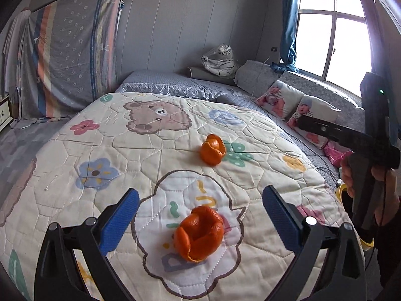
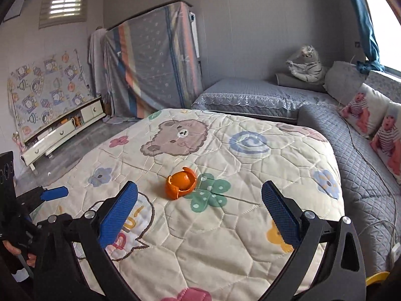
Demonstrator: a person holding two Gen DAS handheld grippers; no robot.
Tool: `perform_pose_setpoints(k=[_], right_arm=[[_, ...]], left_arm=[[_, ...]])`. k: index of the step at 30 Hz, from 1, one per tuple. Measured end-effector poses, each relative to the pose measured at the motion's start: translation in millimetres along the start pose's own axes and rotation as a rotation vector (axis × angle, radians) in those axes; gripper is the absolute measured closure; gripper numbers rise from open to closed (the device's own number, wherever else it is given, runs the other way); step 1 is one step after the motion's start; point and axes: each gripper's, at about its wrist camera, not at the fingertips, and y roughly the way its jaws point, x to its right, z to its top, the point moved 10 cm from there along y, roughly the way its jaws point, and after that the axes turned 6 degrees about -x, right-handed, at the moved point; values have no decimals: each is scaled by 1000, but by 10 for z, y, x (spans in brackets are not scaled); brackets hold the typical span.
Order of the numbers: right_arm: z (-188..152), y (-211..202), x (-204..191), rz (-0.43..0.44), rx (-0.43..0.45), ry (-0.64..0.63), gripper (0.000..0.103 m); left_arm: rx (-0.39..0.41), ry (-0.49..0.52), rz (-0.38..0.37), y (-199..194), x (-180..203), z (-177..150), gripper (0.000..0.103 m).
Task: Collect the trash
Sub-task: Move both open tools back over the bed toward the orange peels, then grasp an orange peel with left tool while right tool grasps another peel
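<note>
Two curled orange peels sit mid-way on the cartoon-print cream quilt, near its right edge, both left gripper and right gripper gaping wide, holding nothing.

A lived-in bedroom or family room in a home. A quilt printed with a cartoon bear and flowers covers a wide raised surface in the middle. Behind it runs an L-shaped sleeping platform in grey quilted covers, with cushions printed with baby photos and a plush tiger. A striped bedsheet drapes a tall wardrobe. A low white cabinet with drawers stands against a wall. A window with a blue curtain lets in daylight.
</note>
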Motion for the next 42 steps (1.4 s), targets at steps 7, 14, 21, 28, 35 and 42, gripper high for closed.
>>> perform_pose_setpoints(k=[7,14,21,28,35,42], right_arm=[[51,822,-247,36,-120,-87,9],[11,1337,-363,51,-183,-125,9],[-32,1632,-371,10,-211,-141,10],[-126,1831,-267,-7,-270,-107,29],[-191,1923,-346,-15,-304,-135,42],[-178,1919,-334,-13,-313,-101,53]], left_arm=[[-50,14,-32,161,30,-98,8],[-107,15,-45,350,28,-224,10],[-160,-19,-65,515,-20,-308,25],[-204,-12,-78,617,20,-391,42],[-229,1,-60,661,43,-457,58],[-200,-14,-71,600,23,-425,68]])
